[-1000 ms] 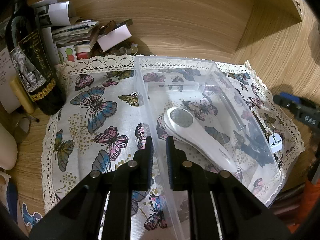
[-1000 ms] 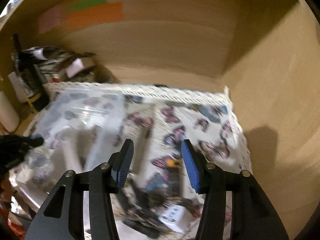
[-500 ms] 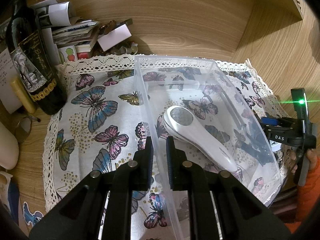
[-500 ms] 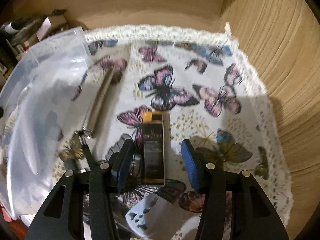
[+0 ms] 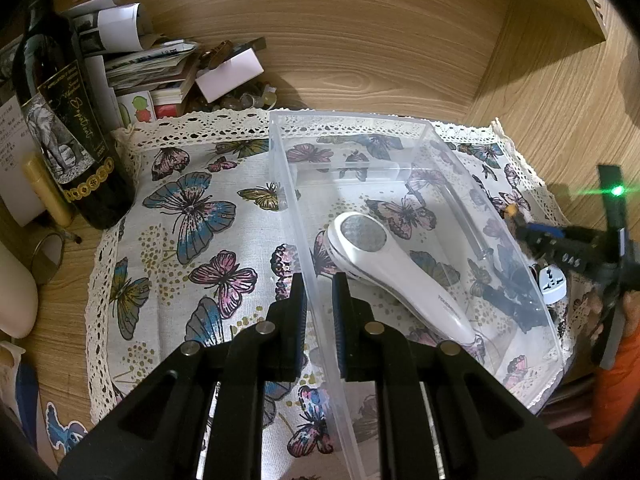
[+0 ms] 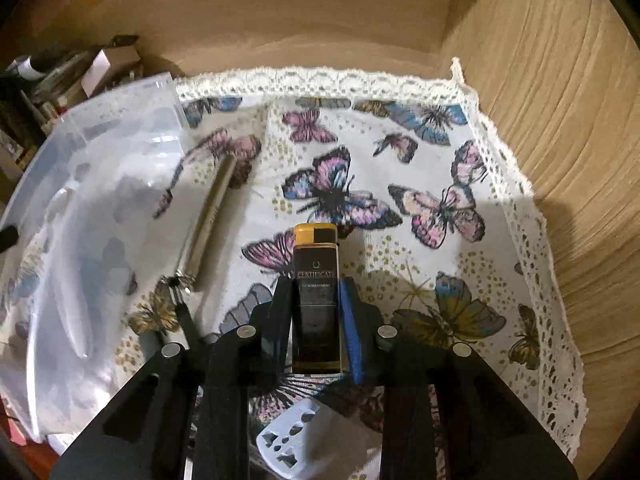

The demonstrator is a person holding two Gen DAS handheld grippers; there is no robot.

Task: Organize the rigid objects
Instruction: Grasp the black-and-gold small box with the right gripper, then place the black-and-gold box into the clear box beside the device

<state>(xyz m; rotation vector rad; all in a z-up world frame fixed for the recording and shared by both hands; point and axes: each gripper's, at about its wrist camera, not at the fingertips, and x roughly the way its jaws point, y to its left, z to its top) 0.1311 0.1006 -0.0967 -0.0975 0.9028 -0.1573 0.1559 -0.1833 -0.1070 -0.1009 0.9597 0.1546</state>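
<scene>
The left wrist view is sharp and evenly lit, with warm light on the wooden wall (image 5: 360, 52). Pale glare streaks the clear plastic bin (image 5: 420, 216), and a green lamp (image 5: 618, 190) flares at the right edge. The right wrist view is dimmer, yellower and softly blurred, most at the far left. A hard shadow darkens the butterfly cloth (image 6: 400, 184) near the camera. Both views bend and blacken at the corners.

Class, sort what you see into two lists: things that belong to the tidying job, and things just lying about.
Belonging to the job:
clear plastic bin, gripped by the left hand-held gripper
white handheld device, in the bin
black and gold lighter, in the right hand-held gripper
metal tube
white plug adapter

Lying about:
wine bottle
paper stack
butterfly cloth
</scene>
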